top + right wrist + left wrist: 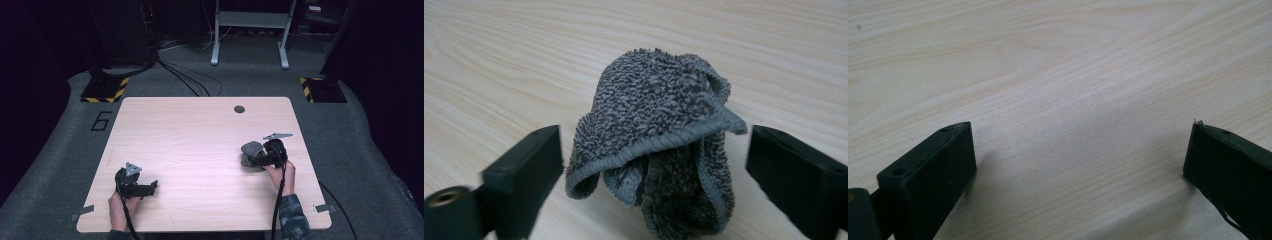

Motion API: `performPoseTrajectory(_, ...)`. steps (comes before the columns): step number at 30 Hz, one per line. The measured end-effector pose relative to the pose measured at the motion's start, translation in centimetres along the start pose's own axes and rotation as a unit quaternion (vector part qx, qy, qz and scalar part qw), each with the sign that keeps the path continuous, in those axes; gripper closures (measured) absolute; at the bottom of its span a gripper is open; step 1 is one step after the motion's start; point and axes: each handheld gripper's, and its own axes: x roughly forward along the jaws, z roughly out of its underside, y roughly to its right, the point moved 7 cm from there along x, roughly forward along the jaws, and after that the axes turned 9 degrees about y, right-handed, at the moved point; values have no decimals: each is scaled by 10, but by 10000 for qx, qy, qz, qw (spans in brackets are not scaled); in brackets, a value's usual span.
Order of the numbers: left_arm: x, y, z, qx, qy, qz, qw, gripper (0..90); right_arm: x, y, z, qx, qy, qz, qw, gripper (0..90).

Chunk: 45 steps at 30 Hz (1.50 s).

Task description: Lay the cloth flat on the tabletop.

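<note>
table: light wood, round hole | floor: grey carpet, cables

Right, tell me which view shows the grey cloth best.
The right gripper view: the grey cloth sits bunched up close, its terry weave and hem plain. The high view shows a small grey lump; the left gripper view looks at bare table.

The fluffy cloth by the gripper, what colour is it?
Grey, the cloth has a looped pile and a plain hem; the right gripper view shows it best.
</note>
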Motion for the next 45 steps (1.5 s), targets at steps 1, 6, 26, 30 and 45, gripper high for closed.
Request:
performPoseTrajectory(1, 0, 0, 0, 0, 0, 1, 10000, 2, 1, 0, 0, 0, -9, -29, 10000, 114)
performPoseTrajectory(6, 0, 0, 0, 0, 1, 2, 10000, 3, 5, 0, 4, 42, -120, -61, 9999, 210)
performPoseTrajectory(26, 0, 0, 0, -2, 2, 1, 10000, 3, 9, -1, 11, -110, -65, -23, 9999, 633)
performPoseTrajectory(30, 0, 0, 0, -1, -1, 2, 10000, 3, 4, -5, 7, -99, 96, -51, 9999, 646)
performPoseTrajectory(45, 0, 0, 0, -3, 2, 2, 10000, 2, -16, -48, -12, -356, 366, -415, 9978, 644)
